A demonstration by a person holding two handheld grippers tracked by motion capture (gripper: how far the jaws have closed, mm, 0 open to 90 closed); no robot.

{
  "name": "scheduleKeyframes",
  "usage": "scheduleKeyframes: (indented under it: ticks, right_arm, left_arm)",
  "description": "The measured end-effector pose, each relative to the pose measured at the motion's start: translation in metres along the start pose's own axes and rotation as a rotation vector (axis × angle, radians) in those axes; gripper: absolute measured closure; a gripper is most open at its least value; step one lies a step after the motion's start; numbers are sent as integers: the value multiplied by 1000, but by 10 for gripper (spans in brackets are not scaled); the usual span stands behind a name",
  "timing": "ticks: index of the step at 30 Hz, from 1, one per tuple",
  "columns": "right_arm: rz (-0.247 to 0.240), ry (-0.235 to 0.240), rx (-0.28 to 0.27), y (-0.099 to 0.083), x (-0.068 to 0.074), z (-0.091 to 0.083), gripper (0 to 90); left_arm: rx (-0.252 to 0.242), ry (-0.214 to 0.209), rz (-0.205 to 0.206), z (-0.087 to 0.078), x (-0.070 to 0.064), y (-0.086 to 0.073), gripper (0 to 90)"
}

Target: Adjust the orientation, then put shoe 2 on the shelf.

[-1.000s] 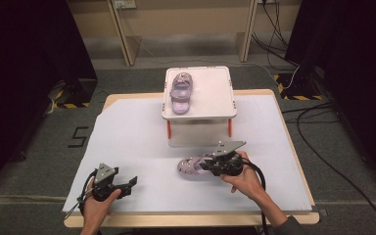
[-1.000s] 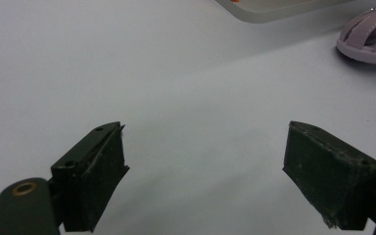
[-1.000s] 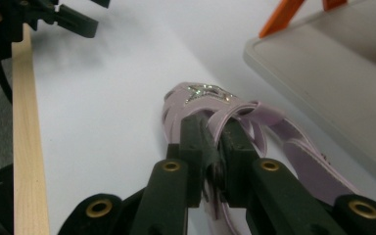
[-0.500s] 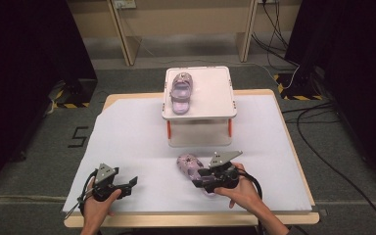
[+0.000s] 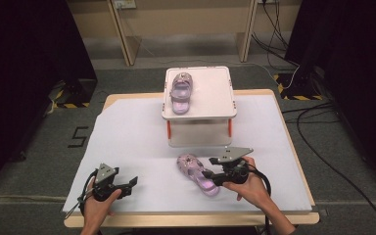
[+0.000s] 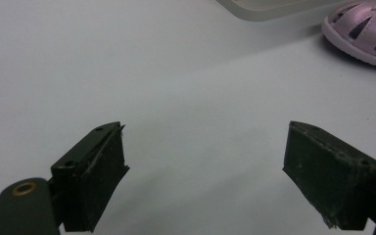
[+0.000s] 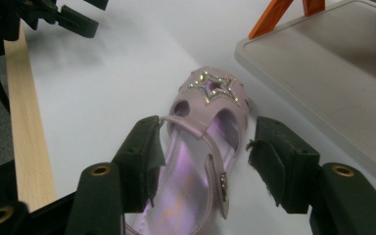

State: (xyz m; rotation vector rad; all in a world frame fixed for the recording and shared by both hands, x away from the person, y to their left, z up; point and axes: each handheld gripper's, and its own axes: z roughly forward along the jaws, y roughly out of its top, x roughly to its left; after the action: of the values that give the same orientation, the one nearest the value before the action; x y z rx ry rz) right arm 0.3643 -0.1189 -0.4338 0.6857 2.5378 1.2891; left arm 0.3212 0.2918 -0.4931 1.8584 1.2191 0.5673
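A lilac child's sandal [image 5: 195,170] with a glittery star on its toe lies on the white table cover, toe pointing far-left. My right gripper [image 5: 207,177] is open, one jaw on each side of the sandal's [image 7: 210,112] strap and heel part. In the right gripper view [image 7: 203,152] the left jaw sits against the shoe's edge and the right jaw stands clear of it. A matching sandal [image 5: 180,88] rests on the left part of a white raised stand [image 5: 210,95]. My left gripper [image 5: 133,185] is open over bare cover near the front left [image 6: 205,152], with the sandal's toe [image 6: 367,34] farther off.
The stand has orange legs [image 5: 229,128] and sits at the table's far middle. The table's wooden front edge [image 5: 191,219] runs just below both hands. Cables [image 5: 318,147] lie on the floor to the right. A dark curtain hangs at each side.
My right gripper has drawn back toward the front edge, and the sandal on the table now lies nearer and more diagonal. The left gripper has stayed put.
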Motion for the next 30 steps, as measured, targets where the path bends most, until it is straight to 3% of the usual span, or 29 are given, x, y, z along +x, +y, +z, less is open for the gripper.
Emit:
scheduleKeyframes:
  ticks: [7,18,21,24,27,30]
  right_arm:
    - [-69,-33,55,-3,3,12,402]
    - [-95,-38,83,-3,2,31,452]
    - [-121,-41,78,-2,3,35,523]
    - [-155,-42,79,-2,6,37,665]
    - [-201,-54,77,0,9,34,727]
    - [-216,-72,69,1,12,33,766]
  left_arm:
    - [0,0,-1,0,0,0,149]
    - [-2,-1,0,1,0,0,149]
    - [0,-1,1,1,0,0,149]
    - [0,-1,0,0,0,0,149]
    - [-1,0,2,0,1,0,149]
    - [-1,0,2,0,1,0,149]
